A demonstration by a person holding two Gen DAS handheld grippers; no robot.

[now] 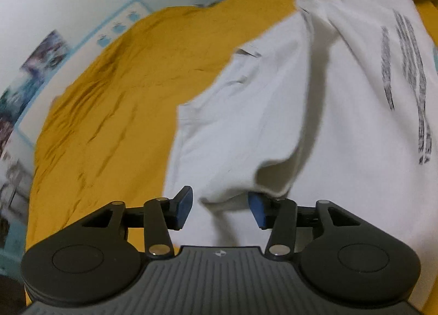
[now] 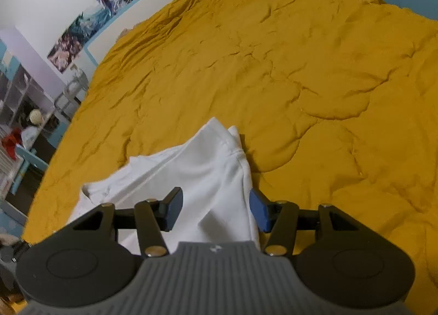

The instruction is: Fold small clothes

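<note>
Bedding first: the mustard-yellow quilt (image 2: 273,68) covers the whole bed and is rumpled, so it gives you a soft, uneven base to fold on. Spread over it lies the white T-shirt (image 1: 273,112), print side up in the left view, with one flap curled up near your left gripper (image 1: 221,209). Its fingers stand apart with nothing pinched; the curled hem sits just in front of the right-hand blue pad. Your right gripper (image 2: 216,212) hovers over the shirt's other end, fingers likewise spread, cloth bunched between them but not clamped. My judgement: you are between grasps. Lower each gripper until both layers of the edge sit between the pads, close fully, then lift evenly so the fold line stays straight. Smooth the curled flap flat first, or it will crease inside.
</note>
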